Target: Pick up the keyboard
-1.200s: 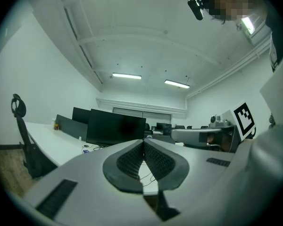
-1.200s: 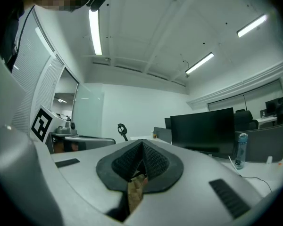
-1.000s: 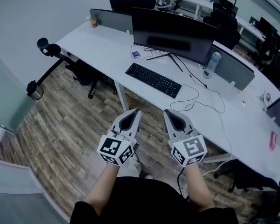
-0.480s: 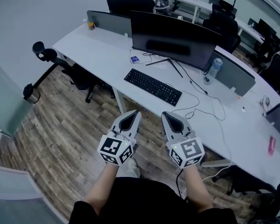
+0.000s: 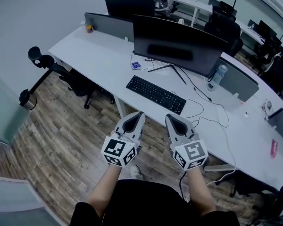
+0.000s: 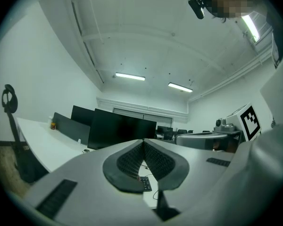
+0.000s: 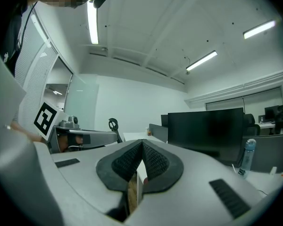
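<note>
An open office with a wood-plank floor [image 5: 61, 140] and long white desks. Nearest, you hold both grippers side by side above the floor, short of the desk [image 5: 99, 55] and well apart from anything on it. The left gripper [image 5: 138, 114] has its jaws together with nothing between them. The right gripper [image 5: 169, 117] is the same: pads pressed shut, empty.

Beyond them, the black keyboard [image 5: 155, 94] lies flat near the desk's front edge, in front of a wide dark monitor [image 5: 179, 44]. Its long axis runs diagonally in the head view, from upper left to lower right, roughly along the desk edge. One long side faces you and the other faces the monitor.

It looks like a thin, stiff plastic slab, probably light, and smooth enough to slip. The keys would give under pressure, so grip the frame at the two short ends, one gripper each. A thin cable [image 5: 212, 112] loops on the desk just past the right end. It may belong to the keyboard and could tug as it lifts.
</note>
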{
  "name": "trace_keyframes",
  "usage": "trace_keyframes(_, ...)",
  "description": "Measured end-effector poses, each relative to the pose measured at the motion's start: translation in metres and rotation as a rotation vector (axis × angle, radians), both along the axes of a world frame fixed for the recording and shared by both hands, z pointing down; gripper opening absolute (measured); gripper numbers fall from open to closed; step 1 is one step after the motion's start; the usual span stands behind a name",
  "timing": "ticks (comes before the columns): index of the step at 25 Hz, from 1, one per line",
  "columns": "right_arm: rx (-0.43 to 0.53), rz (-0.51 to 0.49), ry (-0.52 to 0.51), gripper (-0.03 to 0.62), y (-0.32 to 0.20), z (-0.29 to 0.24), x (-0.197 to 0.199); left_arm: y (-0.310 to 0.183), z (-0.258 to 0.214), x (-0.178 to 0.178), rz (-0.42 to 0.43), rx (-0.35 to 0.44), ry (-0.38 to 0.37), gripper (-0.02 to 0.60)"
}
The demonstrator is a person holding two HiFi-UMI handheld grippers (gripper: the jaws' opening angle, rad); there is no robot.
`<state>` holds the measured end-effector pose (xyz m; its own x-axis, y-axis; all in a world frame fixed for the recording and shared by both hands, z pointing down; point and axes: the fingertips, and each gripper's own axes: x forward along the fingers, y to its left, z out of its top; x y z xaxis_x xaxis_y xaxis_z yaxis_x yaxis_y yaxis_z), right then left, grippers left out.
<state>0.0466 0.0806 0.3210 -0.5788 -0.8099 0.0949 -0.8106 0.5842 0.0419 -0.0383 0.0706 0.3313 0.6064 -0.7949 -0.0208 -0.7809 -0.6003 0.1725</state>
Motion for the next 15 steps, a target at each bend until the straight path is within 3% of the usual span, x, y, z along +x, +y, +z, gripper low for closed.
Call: trace_keyframes(15, -0.013, 0.044, 0.045, 0.005, -0.057, 0.010, -0.036, -0.060, 0.015, -0.037, 0.048, -0.017, 0.003, 0.008)
